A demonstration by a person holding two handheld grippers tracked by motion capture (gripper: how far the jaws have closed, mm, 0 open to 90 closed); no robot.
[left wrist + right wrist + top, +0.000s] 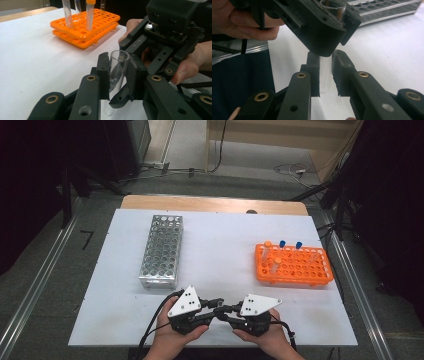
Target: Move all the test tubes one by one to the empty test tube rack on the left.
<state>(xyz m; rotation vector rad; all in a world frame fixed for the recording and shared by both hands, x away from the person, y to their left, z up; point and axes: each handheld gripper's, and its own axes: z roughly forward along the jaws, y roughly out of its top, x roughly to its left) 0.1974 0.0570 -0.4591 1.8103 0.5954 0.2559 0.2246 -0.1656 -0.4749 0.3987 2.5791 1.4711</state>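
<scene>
White tabletop (220, 255), near edge: clear glass tube (117, 72) clamped at once by left gripper (119, 75) and right gripper (325, 75), both clenched on it; risk of cracking or slipping under opposed pulls.

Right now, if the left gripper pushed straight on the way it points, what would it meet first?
Probably the right gripper, jaw to jaw with it on the same clear tube; the orange rack lies well beyond.

orange rack (294, 266), metal rack (161, 250), white table (220, 245)
</scene>
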